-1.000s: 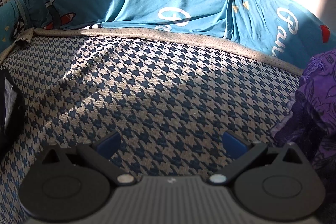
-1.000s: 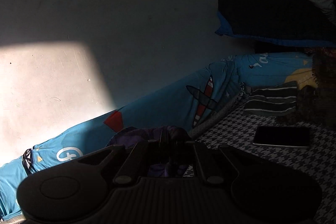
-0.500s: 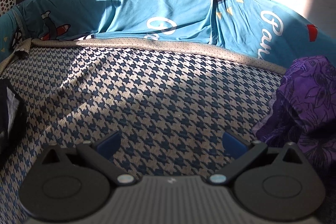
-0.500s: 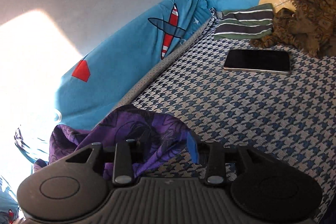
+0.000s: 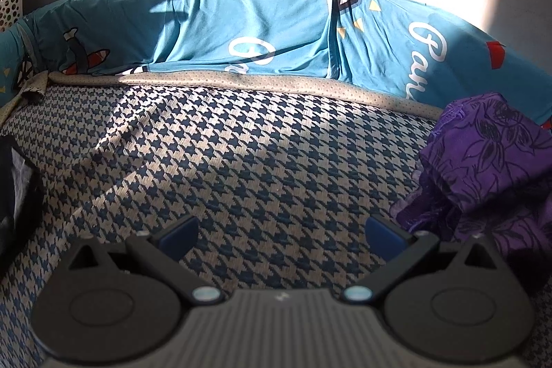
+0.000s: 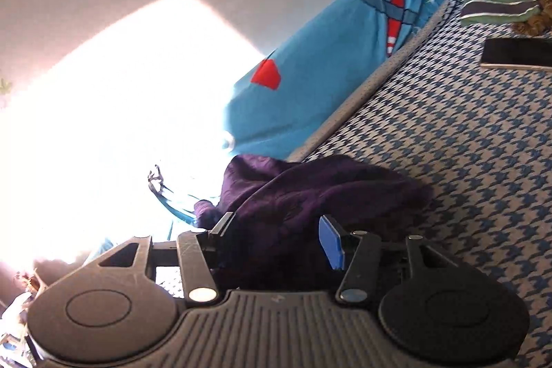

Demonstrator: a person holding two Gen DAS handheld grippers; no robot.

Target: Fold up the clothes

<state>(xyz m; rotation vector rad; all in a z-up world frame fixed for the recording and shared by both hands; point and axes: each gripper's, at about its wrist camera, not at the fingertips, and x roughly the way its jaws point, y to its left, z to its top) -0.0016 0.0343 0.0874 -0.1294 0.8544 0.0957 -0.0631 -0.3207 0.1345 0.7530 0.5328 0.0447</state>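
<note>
Garment: crumpled purple cloth with dark leaf print (image 5: 483, 168) lies bunched at the edge of the blue-and-cream houndstooth cover (image 5: 241, 161).
Right gripper (image 6: 276, 235): jaws parted around the bunch, not clamped.
Left gripper (image 5: 281, 231): spread wide, holding nothing.
Risk: closing here likely pinches several layers, so the cloth lifts tangled.

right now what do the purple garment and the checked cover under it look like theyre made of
The purple garment looks like thin, soft cloth, matt: it slumps in loose folds and bears a dark printed leaf pattern. The fibre cannot be told. The checked cover looks like a coarser woven textile: its blue and beige houndstooth shows a ribbed weave and lies nearly flat with shallow creases.
</note>
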